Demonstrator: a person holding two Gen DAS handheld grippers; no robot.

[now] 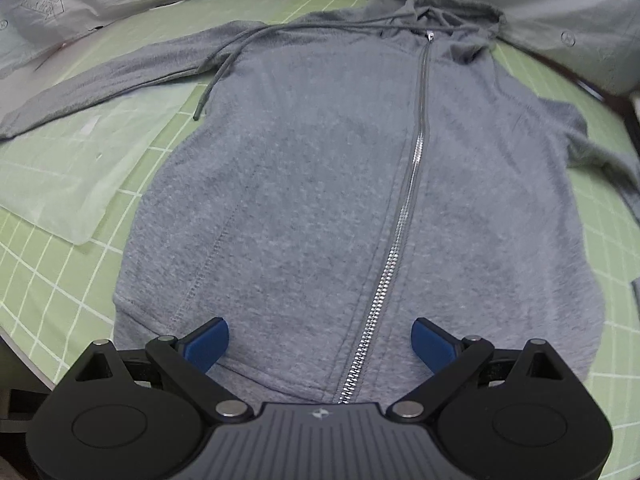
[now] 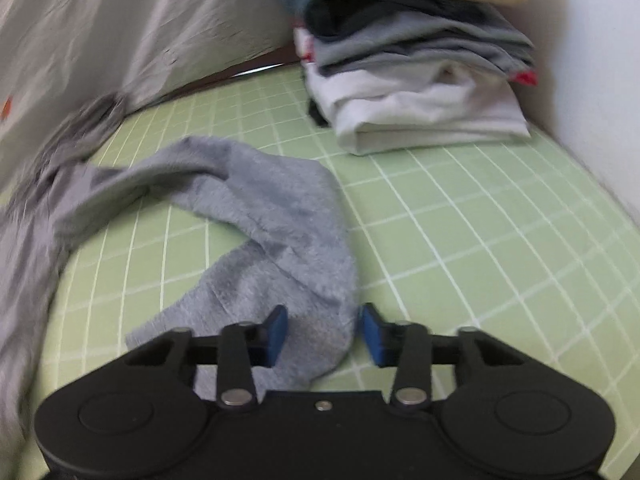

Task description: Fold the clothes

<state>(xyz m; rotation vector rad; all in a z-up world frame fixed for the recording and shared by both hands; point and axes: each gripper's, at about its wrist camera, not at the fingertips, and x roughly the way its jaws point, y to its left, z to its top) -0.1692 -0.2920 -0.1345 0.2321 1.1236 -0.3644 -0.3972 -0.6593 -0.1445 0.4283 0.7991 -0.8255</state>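
Through my left wrist camera, my left gripper (image 1: 320, 340) hangs with its blue pads spread wide over the hem of the grey fleecy hoodie (image 1: 320, 184), which lies flat and zipped on the green gridded mat (image 1: 60, 264), one sleeve stretched toward the mat's left edge.

Through my right wrist camera, my right gripper (image 2: 322, 332) stands released, its pads flanking the soft, crumpled sleeve (image 2: 280, 240). A stack of folded clothes (image 2: 416, 80) sits at the mat's far edge.

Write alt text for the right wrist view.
The right gripper, jaws open, straddles the end of a grey hoodie sleeve lying bent on a green grid mat. A stack of folded clothes sits at the mat's far edge, with pale sheeting behind on the left.
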